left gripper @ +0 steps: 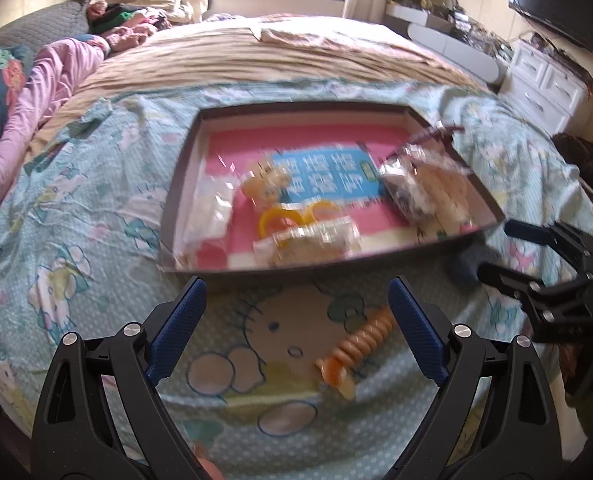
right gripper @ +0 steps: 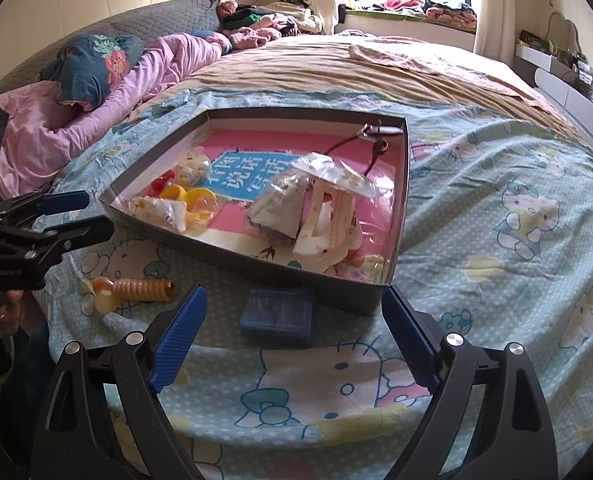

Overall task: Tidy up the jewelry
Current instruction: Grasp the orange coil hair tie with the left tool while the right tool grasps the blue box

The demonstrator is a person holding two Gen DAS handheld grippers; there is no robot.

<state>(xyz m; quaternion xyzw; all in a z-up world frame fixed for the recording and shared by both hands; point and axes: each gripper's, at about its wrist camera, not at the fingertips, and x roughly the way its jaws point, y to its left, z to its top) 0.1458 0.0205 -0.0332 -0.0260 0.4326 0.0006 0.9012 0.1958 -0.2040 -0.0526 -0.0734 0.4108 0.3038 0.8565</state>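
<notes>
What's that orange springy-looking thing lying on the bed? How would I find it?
Start at the shallow gray tray on the cartoon-cat bedsheet. On the sheet outside its near edge lie two loose items. Skip the flat blue box; the orange coil is ribbed, with a pale charm on one end.

Your left gripper [left gripper: 296,332]: two black plastic arms at the bottom of the frame, triangular cut-outs in each. Round silver screw heads, two per arm. Fingers [left gripper: 178,326] faced with ribbed blue pads.

Your right gripper [right gripper: 294,336]: same build, black arms, silver screws, blue textured pads on the fingers [right gripper: 178,334].

Seen from the side at the left edge of the right wrist view, your left gripper shows small white lettering on its black body, too small to read. Below it, your hand [right gripper: 6,312]: bare skin, pinkish.
</notes>
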